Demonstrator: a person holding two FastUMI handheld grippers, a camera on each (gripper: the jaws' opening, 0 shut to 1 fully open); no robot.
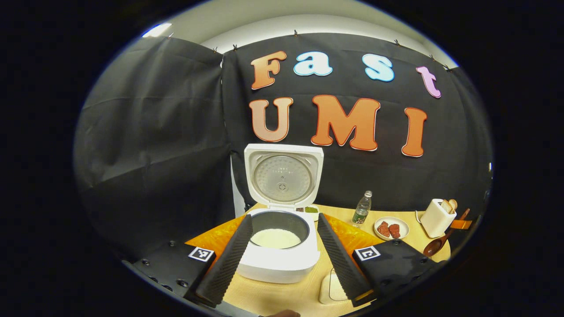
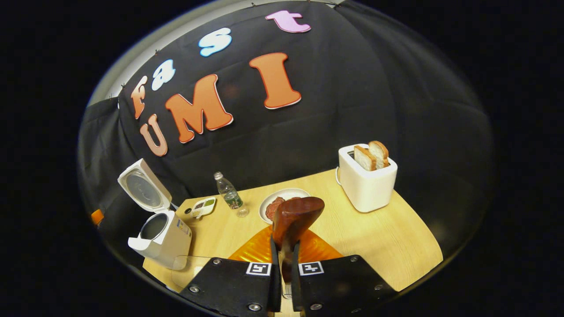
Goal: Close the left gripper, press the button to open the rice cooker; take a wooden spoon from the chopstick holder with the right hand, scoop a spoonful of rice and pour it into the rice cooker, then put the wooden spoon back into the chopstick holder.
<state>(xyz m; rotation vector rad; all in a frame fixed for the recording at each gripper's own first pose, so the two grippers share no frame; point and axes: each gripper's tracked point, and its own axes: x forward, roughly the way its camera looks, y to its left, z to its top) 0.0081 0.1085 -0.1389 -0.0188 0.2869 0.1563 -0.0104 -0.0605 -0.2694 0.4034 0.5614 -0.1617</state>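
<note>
The white, boxy plastic rice cooker stands on the pale wooden table with its lid upright, white rice lying in its dark round pot. The left gripper hangs spread wide, holding nothing. The right gripper pinches the glossy dark-brown wooden spoon by its handle, bowl raised.

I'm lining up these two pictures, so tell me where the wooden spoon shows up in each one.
Left gripper view: the wooden spoon is at the far right edge, in front of the toaster.
Right gripper view: the wooden spoon is at bottom centre, clamped in the right gripper, bowl pointing up.
Shared landmark: the toaster holding bread slices.
</note>
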